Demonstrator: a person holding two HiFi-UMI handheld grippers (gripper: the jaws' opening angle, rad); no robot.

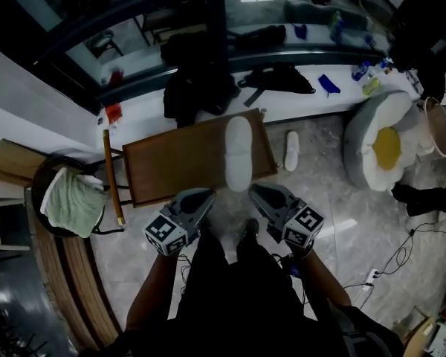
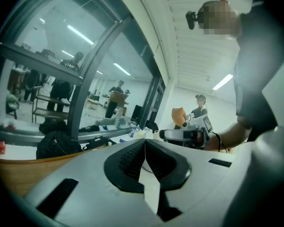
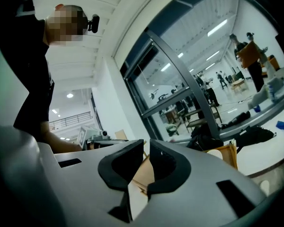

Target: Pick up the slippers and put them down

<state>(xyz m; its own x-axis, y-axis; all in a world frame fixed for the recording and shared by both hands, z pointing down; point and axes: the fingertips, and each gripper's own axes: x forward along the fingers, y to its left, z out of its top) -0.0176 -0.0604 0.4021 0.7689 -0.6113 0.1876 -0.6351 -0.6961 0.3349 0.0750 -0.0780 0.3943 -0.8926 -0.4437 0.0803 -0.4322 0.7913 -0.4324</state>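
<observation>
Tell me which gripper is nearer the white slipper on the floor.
Right. The right gripper is below-left of the floor slipper in the head view; the left gripper lies farther left.

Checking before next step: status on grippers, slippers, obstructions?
Left gripper, right gripper: shut, empty. White slipper on table, second slipper on floor beside it. Nothing blocking.

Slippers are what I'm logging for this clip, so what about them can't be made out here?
Slipper on the table, head view: washed out, small; which side faces up is unclear.
Other slipper, on the floor, head view: too small for detail.
Gripper views: the left gripper and right gripper bodies cover most of the table; no slipper shows clearly.
</observation>
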